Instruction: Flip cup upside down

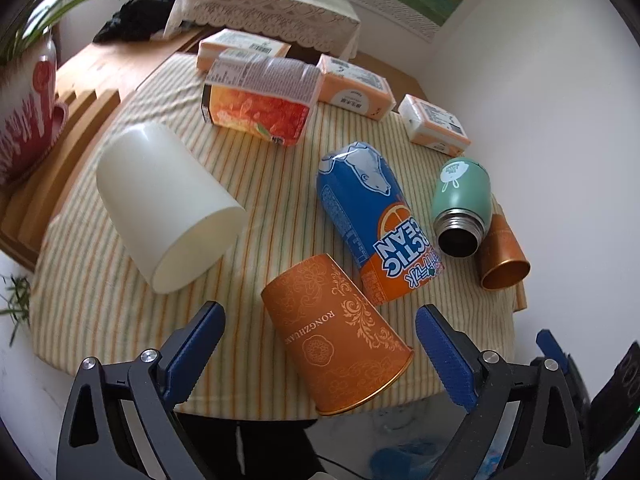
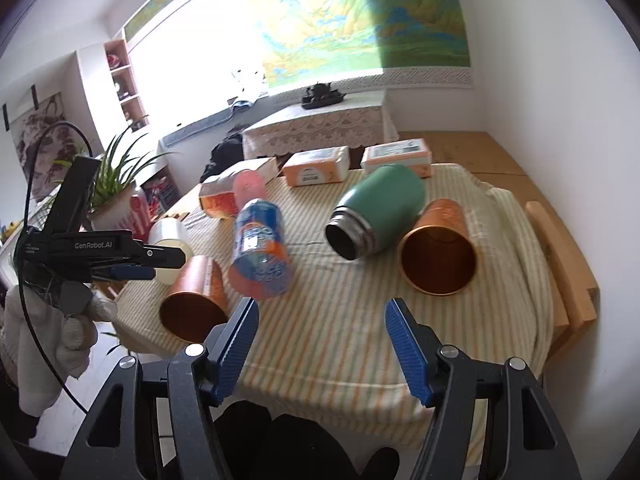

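An orange patterned cup [image 1: 340,340] lies on its side near the table's front edge, mouth toward me; it also shows in the right wrist view [image 2: 194,300]. My left gripper [image 1: 320,344] is open, its blue pads either side of this cup, not touching. A white cup [image 1: 168,208] lies on its side at left. A copper cup [image 2: 440,248] lies on its side at right, mouth toward me; it shows in the left wrist view [image 1: 502,256] too. My right gripper [image 2: 322,340] is open and empty above the striped cloth [image 2: 340,320].
A blue soda can [image 1: 372,220], a green flask [image 2: 380,208] and a juice carton [image 1: 260,100] lie on the cloth. Several orange-and-white boxes [image 1: 356,86] sit at the back. A potted plant [image 2: 112,200] stands left of the table. A wall is close on the right.
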Demonstrator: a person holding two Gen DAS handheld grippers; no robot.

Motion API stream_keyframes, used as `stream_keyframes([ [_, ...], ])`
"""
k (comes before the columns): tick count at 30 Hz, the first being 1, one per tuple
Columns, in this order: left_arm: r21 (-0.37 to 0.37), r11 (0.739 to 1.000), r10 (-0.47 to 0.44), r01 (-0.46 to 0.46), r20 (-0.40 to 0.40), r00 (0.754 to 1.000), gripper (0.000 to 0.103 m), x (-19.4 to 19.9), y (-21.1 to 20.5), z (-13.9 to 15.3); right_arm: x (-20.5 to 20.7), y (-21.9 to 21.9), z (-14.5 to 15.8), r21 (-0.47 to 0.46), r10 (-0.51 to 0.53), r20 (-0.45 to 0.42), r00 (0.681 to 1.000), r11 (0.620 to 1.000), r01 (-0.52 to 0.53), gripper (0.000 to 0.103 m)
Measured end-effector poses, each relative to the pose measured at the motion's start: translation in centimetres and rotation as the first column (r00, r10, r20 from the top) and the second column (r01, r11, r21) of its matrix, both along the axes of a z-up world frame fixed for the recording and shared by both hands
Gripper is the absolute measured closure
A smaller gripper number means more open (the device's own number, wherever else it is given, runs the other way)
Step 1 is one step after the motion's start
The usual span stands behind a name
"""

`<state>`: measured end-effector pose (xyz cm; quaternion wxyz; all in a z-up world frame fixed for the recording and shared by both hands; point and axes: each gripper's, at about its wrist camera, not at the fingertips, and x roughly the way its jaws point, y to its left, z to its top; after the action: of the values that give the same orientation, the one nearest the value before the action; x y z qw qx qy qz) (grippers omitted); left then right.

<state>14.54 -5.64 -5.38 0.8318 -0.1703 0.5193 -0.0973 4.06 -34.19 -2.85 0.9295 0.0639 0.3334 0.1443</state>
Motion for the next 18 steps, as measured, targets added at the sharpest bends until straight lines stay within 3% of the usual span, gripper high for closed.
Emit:
stream_keyframes([
  [7, -0.034, 0.999, 0.013, -0.017, -0.105, 0.994, 0.022, 1.6, -0.7, -2.4, -0.8, -1.1, -0.4, 0.015, -0.029, 0.01, 1.0, 0.999, 0.029, 0.041],
  [18, -0.049, 0.999, 0.009, -0.016, -0.14, 0.99, 0.028, 3.0, -1.2, -4.2, -0.7, -0.9, -0.9, -0.002, -0.034, -0.007, 0.999, 0.999, 0.034, 0.041],
])
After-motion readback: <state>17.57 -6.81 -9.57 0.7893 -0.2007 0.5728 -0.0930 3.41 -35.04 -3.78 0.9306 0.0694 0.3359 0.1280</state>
